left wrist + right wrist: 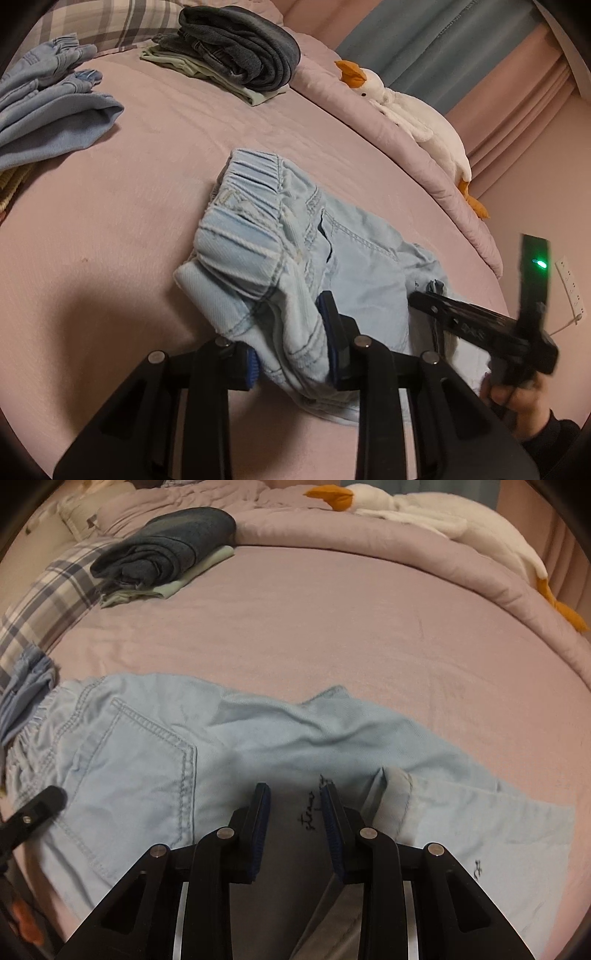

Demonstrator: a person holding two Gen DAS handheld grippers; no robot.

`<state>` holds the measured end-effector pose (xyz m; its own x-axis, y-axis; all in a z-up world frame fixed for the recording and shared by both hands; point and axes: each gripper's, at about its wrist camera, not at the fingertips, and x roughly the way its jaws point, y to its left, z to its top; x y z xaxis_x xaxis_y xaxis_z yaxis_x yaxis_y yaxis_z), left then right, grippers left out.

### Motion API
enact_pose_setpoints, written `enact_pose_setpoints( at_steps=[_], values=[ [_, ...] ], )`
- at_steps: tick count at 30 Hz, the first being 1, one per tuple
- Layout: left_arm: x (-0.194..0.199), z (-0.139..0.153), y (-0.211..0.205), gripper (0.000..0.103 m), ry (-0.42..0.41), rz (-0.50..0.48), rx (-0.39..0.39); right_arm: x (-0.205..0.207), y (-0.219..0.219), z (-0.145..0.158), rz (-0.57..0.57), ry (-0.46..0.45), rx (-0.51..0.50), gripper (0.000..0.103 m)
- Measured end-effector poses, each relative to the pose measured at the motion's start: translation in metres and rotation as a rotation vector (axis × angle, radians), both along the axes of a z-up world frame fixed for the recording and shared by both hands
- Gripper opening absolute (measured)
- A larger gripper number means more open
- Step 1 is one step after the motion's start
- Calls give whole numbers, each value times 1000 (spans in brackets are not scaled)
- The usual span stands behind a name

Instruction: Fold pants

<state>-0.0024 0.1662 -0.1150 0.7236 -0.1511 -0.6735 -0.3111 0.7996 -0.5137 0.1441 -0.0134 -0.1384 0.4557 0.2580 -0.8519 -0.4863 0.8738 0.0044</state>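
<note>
Pants (295,254), light blue denim, lie mid-bed (140,177), waistband toward 12 in my left view. Left tongs (291,345) are clenched on a bunched fold of them near the waist. Right tongs (293,812) grasp a gray inner layer of the leg fabric, pads pressing it. Folded dark stack (240,48) at 12, plush goose (417,122) at 2.

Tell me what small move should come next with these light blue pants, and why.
Probably carry the left claw across toward the right claw: it grips the bunched waistband end of the light blue denim pants, while the legs lie spread on the pink bedspread.
</note>
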Motion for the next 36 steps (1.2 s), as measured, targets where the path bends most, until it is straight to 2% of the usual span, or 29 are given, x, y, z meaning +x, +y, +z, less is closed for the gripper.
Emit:
enact_pose_setpoints(
  at_steps=[4,8,10,15,18,21,32,36],
  values=[
    [1,1,-2,27,1,-2,19,-33,-1,8,68,-21,-19,32],
    [3,2,-4,27,5,-3,25,-60,2,-2,132,5,-58,32],
    [3,3,-5,27,5,-5,36,-67,3,-9,129,3,-77,32],
    [3,9,-6,27,-4,-13,56,-67,-6,-4,106,43,-42,32],
    [3,11,-9,27,-7,-16,73,-82,-12,1,122,49,-33,32],
    [4,11,-12,27,-1,-17,75,-99,-16,-7,148,71,-39,32],
    [3,16,-19,26,10,-16,112,-109,-31,-8,138,63,-14,32],
    [4,18,-24,25,16,-19,133,-119,-30,-8,153,49,-46,32]
  ],
)
